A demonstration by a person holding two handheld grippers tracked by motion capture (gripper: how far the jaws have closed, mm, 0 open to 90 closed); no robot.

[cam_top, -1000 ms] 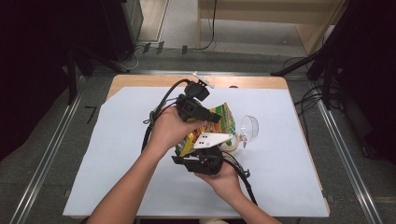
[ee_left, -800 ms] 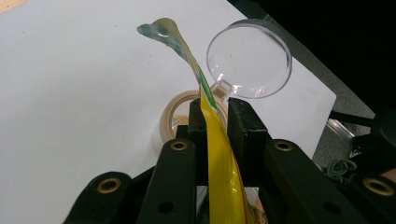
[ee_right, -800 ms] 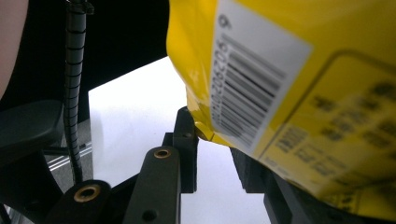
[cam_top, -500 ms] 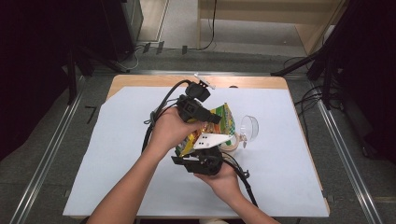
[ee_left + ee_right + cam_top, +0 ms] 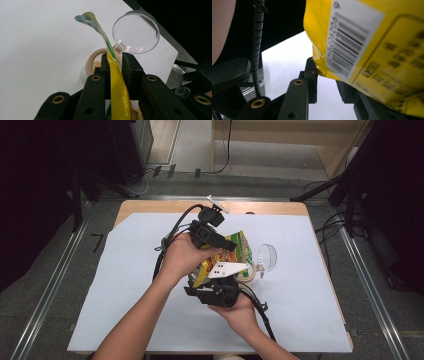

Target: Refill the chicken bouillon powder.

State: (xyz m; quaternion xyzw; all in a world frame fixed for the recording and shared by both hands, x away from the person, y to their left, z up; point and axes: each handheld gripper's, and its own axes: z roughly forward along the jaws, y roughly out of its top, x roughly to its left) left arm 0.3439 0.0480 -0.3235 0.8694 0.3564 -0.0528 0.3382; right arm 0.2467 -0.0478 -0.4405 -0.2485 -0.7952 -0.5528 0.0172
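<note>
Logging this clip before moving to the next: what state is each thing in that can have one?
Yellow snack bag: lifted off the table, held over the jar, gripped by both tongs.
Left tongs: shut on the bag's thin edge.
Right tongs: shut on the bag's lower corner near the barcode.
Beige jar: open, upright on the white sheet, some light contents inside.
Clear lid: flipped open, standing behind the jar's mouth.

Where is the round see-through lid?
In the high view, the round clear plastic lid stands open right of the yellow snack bag, hinged to the beige jar.
</note>
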